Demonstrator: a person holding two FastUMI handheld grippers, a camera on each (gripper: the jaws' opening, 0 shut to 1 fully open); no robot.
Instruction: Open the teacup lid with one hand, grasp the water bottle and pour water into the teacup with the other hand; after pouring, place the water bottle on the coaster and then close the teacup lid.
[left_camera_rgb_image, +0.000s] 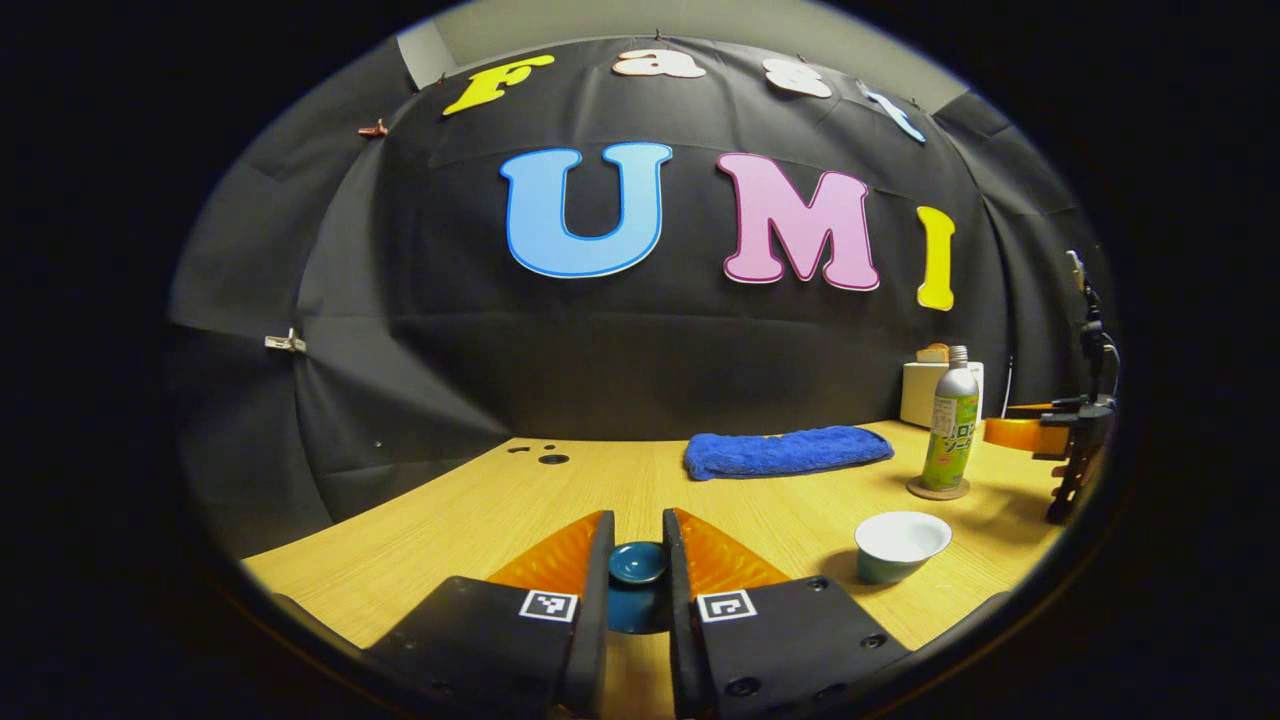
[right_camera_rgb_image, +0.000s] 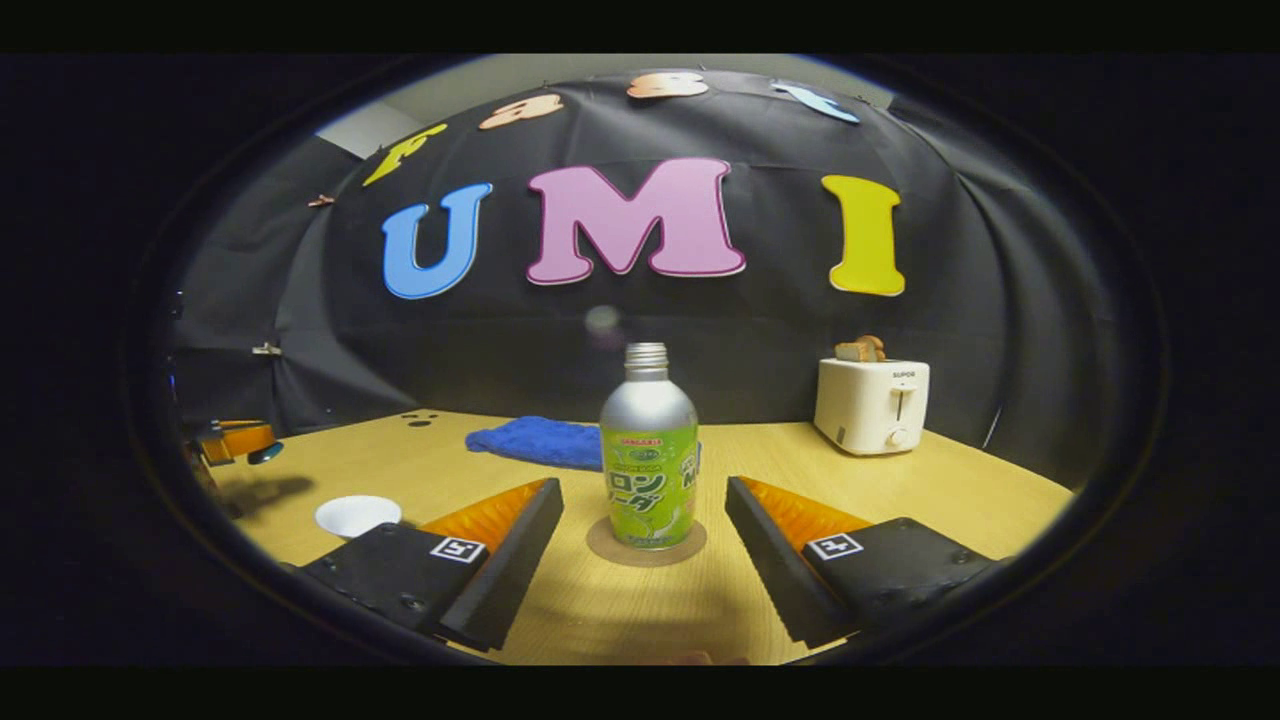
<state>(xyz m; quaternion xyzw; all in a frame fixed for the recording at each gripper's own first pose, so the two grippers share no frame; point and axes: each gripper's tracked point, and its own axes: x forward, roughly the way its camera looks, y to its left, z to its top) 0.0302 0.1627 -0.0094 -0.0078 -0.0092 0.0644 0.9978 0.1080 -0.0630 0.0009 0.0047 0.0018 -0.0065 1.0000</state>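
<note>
In the left gripper view my left gripper (left_camera_rgb_image: 638, 530) is shut on the small blue teacup lid (left_camera_rgb_image: 638, 563), held above the table. The teacup (left_camera_rgb_image: 900, 545) stands uncovered to the right, white inside. The silver and green water bottle (left_camera_rgb_image: 950, 428) stands upright on the round coaster (left_camera_rgb_image: 938, 489) farther back. In the right gripper view my right gripper (right_camera_rgb_image: 645, 490) is open, one finger on each side of the bottle (right_camera_rgb_image: 648, 460) without touching it. The bottle rests on the coaster (right_camera_rgb_image: 600, 545). The teacup (right_camera_rgb_image: 357, 515) is at the left, with the left gripper (right_camera_rgb_image: 235, 440) beyond it.
A folded blue towel (left_camera_rgb_image: 785, 450) lies at the back of the wooden table (left_camera_rgb_image: 450, 520). A white toaster (right_camera_rgb_image: 872, 403) with bread in it stands at the back right. Two small holes (left_camera_rgb_image: 552, 458) mark the table's far left.
</note>
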